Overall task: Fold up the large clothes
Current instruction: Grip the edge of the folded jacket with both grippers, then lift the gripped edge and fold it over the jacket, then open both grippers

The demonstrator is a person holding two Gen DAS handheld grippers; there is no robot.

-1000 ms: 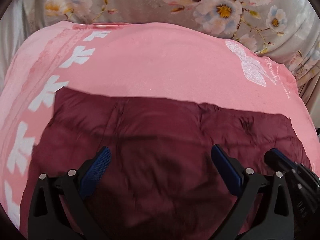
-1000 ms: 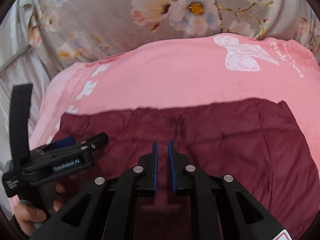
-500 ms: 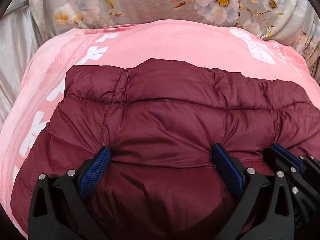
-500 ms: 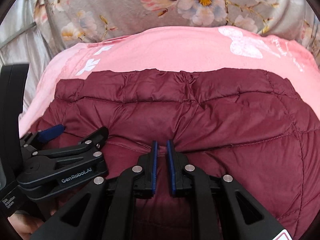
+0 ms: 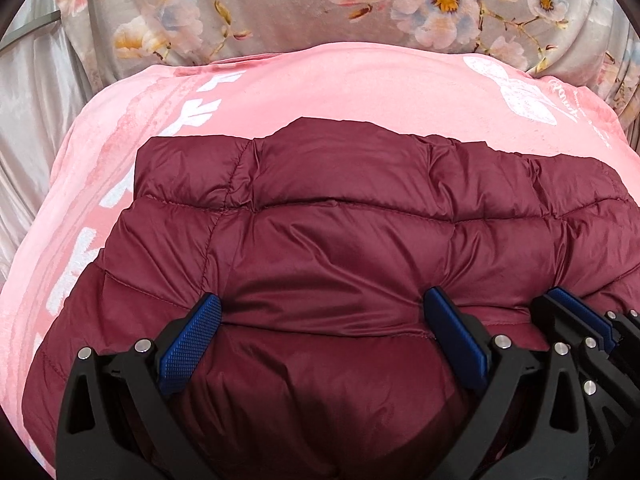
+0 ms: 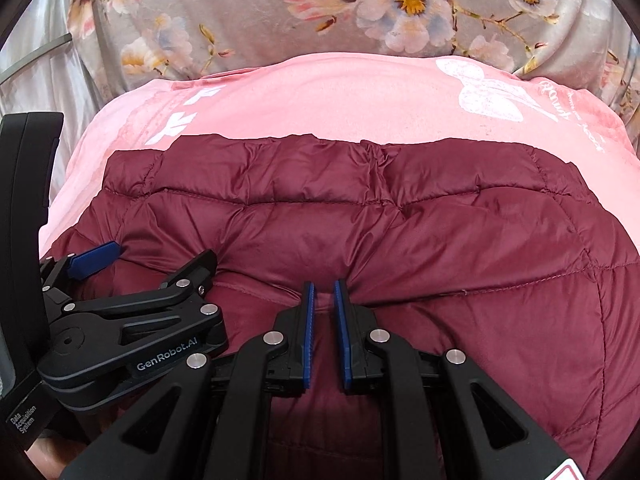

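Observation:
A dark red quilted down jacket (image 5: pixel 340 240) lies folded on a pink blanket (image 5: pixel 340 88); it also shows in the right wrist view (image 6: pixel 400 232). My left gripper (image 5: pixel 322 320) is open, its blue pads wide apart over the near fold of the jacket. It appears at the left of the right wrist view (image 6: pixel 152 264). My right gripper (image 6: pixel 323 292) is nearly closed, pinching the near edge of the jacket's folded-over layer. Its fingers (image 5: pixel 576 316) show at the right edge of the left wrist view.
The pink blanket (image 6: pixel 340 100) has white bow prints (image 6: pixel 488 96) and covers a bed with a grey floral sheet (image 6: pixel 380 4) behind it. A pale satin curtain (image 5: pixel 36 92) hangs at the far left.
The jacket's near part has been carried up and over toward the far side, so quilted outer fabric now covers what was a flat lining. Both views moved forward with it.

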